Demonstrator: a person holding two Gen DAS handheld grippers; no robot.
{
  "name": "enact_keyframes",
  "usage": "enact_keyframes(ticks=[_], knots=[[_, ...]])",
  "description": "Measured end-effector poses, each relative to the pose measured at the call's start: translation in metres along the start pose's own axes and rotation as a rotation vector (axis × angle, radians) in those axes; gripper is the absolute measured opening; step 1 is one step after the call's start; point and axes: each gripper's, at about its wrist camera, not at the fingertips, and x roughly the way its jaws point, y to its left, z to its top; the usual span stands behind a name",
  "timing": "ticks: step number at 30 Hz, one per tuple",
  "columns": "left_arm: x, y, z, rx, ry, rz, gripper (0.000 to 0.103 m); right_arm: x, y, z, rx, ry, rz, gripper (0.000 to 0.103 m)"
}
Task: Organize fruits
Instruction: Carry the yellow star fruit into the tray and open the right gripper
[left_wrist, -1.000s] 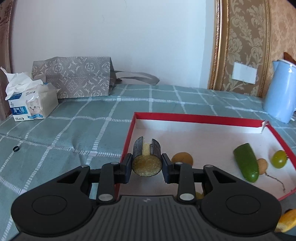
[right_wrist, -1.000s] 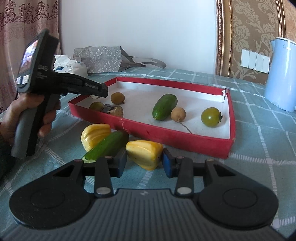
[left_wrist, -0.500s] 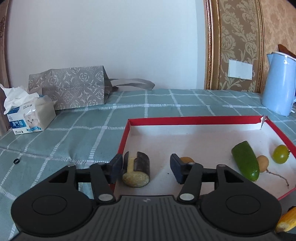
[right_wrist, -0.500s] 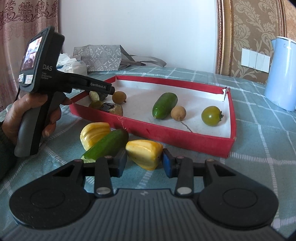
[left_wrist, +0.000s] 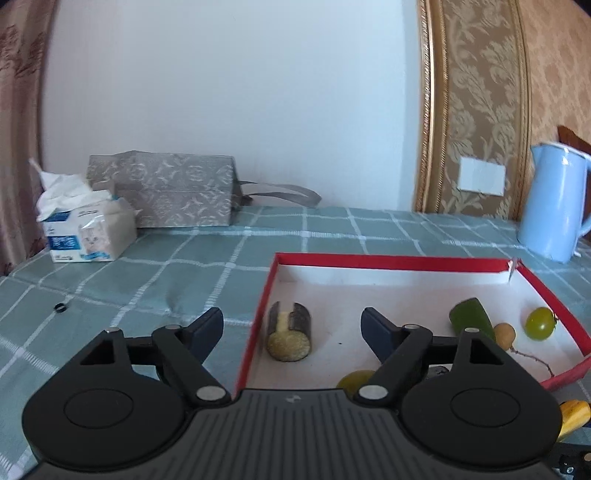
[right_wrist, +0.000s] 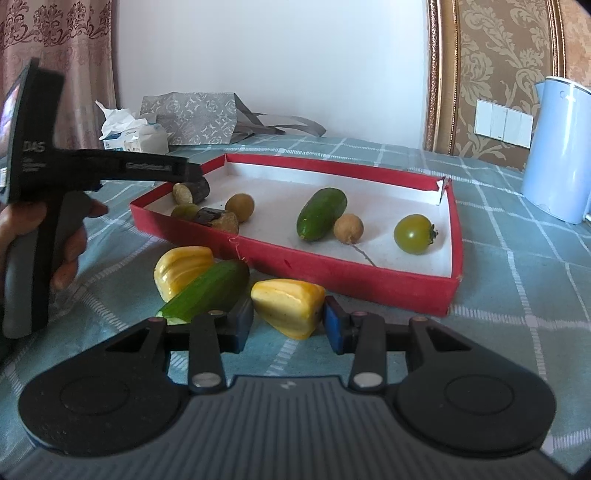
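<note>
Left wrist view: left gripper (left_wrist: 291, 330) jaws wide apart and opening, nothing pinched. A sugarcane piece (left_wrist: 289, 336), a short cylinder with dark skin and a pale cut end, lies on its side inside the red tray (left_wrist: 388, 260), just within the wall at 9 o'clock, between the jaw tips but touching neither. At 3 o'clock in the tray: a green cucumber (left_wrist: 471, 319), a small brown longan (left_wrist: 504, 333) and a green tomato (left_wrist: 540, 323). A yellow-green fruit (left_wrist: 356, 380) peeks out at 6 o'clock, half hidden by the gripper body. Tissue box (left_wrist: 86, 230) and grey bag (left_wrist: 173, 194) sit well apart at 10 o'clock; blue kettle (left_wrist: 554, 206) at 2 o'clock.

Right wrist view: right gripper (right_wrist: 288, 319) partly closed around a yellow jackfruit pod (right_wrist: 286, 306) on the checked cloth, just outside the tray's near wall. Whether the pads actually press on it I cannot tell. A second pod (right_wrist: 181, 267) and a cucumber half (right_wrist: 208, 290) lie touching at 9 o'clock of it.

Risks, as judged:
- The cane piece is round and could roll onto the neighbouring fruit if the left jaws brush it while backing off.
- The pod looks soft and slick; a firm squeeze may crush it, a light one may drop it on the tray wall.
- The left gripper's nose hangs over the tray's 10 o'clock corner, in the path of a lift-over.
</note>
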Motion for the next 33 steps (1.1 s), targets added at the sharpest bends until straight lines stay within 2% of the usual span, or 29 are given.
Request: enact_keyframes(ticks=[6, 11, 14, 19, 24, 33], knots=[[-0.027, 0.021, -0.008, -0.095, 0.005, -0.026, 0.084, -0.006, -0.003, 0.002, 0.008, -0.033, -0.011, 0.038], [-0.039, 0.022, -0.017, -0.100, 0.042, -0.088, 0.088, -0.015, -0.002, 0.013, -0.048, -0.117, -0.101, 0.038], [-0.039, 0.020, -0.021, -0.092, 0.069, -0.118, 0.088, -0.007, -0.008, 0.026, -0.056, -0.115, -0.132, 0.038], [-0.038, 0.017, -0.024, -0.072, 0.081, -0.119, 0.088, 0.013, -0.022, 0.040, -0.042, -0.100, -0.170, 0.038], [-0.033, 0.017, -0.025, -0.069, 0.115, -0.120, 0.088, 0.024, -0.030, 0.042, -0.023, -0.083, -0.187, 0.038], [-0.033, 0.015, -0.025, -0.059, 0.119, -0.129, 0.088, 0.032, -0.034, 0.043, -0.017, -0.064, -0.207, 0.038]])
